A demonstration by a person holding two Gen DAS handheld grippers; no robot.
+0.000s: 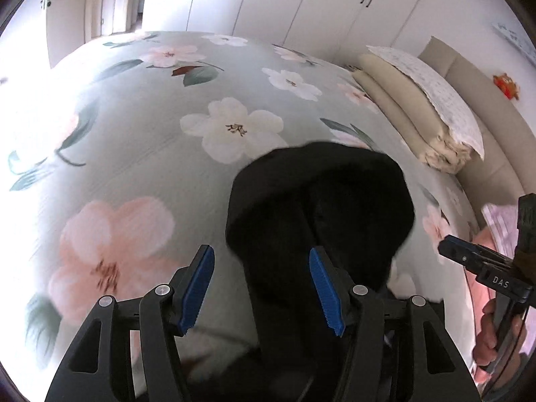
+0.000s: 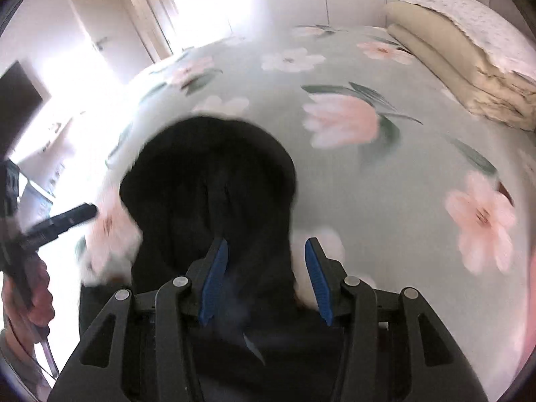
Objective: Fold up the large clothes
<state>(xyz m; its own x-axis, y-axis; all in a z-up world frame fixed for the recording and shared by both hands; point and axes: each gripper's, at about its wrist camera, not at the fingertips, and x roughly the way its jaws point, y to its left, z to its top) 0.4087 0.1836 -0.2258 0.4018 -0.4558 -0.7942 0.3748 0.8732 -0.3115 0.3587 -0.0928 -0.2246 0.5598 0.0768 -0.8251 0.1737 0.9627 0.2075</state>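
A black garment [image 1: 318,201] lies bunched on the floral bedspread [image 1: 150,134]. A strip of it runs down between my left gripper's [image 1: 261,288] blue pads. It lies close to the right pad, and bedspread shows between it and the left pad, so the jaws stand open. In the right wrist view the same black garment [image 2: 207,181] spreads under and around the left finger of my right gripper [image 2: 264,278]. A pale gap separates it from the right pad, so these jaws are open too. Each view shows the other gripper [image 1: 469,258] [image 2: 67,217] at its edge, held in a hand.
Folded beige bedding under a white patterned cover [image 1: 418,100] [image 2: 469,67] sits at the head of the bed by a beige headboard [image 1: 485,107]. White wardrobe doors [image 1: 301,0] stand behind the bed. Bright light floods the left side, where there is a door [image 1: 57,16].
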